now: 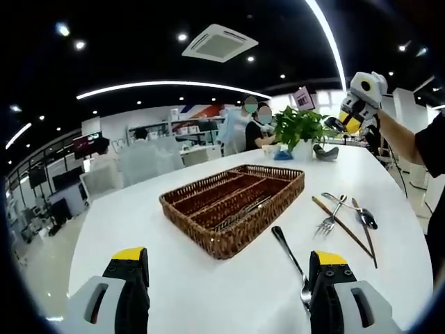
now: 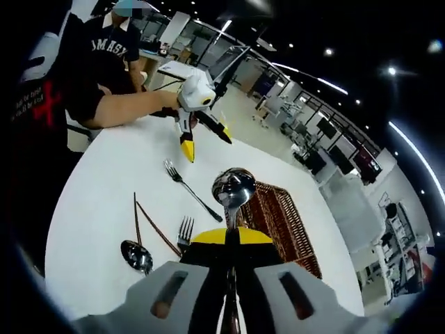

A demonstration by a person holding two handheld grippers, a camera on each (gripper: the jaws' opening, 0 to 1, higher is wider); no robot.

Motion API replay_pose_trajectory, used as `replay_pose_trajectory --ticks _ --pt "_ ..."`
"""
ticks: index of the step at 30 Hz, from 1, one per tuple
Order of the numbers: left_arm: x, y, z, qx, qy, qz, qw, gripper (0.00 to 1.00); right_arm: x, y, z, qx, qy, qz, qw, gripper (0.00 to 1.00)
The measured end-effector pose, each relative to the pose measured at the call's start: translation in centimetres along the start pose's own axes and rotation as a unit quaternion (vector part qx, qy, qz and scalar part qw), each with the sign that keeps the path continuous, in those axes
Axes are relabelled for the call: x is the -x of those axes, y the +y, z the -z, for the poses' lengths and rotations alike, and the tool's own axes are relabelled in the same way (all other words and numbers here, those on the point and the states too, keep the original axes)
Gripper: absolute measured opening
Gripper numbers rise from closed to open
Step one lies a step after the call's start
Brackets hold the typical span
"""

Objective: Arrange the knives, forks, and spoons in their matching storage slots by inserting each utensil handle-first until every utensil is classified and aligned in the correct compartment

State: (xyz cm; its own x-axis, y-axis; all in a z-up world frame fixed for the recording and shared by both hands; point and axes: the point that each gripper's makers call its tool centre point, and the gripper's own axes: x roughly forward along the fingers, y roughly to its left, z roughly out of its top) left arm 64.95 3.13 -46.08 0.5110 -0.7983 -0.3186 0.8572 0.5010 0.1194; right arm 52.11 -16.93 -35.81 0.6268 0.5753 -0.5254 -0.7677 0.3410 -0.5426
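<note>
Spoon juts bowl-first from the right gripper's closed jaws.

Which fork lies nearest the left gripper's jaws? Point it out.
The fork lying alone in front of the basket, its head beside the left gripper's right-hand jaw. The other fork lies farther off among the chopsticks and spoon.

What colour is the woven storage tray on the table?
The woven tray is brown wicker, seen best in the left gripper view.

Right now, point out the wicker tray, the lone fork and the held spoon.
wicker tray [image 1: 221, 245], left gripper view, front rim
lone fork [image 1: 287, 250], left gripper view, handle
spoon [image 2: 233, 188], right gripper view, bowl
</note>
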Motion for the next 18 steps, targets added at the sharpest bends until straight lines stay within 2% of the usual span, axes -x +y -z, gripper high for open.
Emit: replay_pose_trajectory --ticks 2,4,18 --pt "-0.1 0.0 0.2 0.002 0.002 0.002 1.0000 1.00 0.0 0.4 -0.4 0.009 -0.003 -0.014 0.9999 0.00" --pt "-0.3 -0.3 0.2 0.001 0.003 0.005 1.0000 1.00 0.0 0.4 -0.8 0.025 -0.005 -0.014 0.9996 0.00" --pt "-0.8 0.0 0.8 0.003 0.005 0.009 0.9999 1.00 0.1 0.4 -2.4 0.056 -0.025 -0.025 0.9978 0.00"
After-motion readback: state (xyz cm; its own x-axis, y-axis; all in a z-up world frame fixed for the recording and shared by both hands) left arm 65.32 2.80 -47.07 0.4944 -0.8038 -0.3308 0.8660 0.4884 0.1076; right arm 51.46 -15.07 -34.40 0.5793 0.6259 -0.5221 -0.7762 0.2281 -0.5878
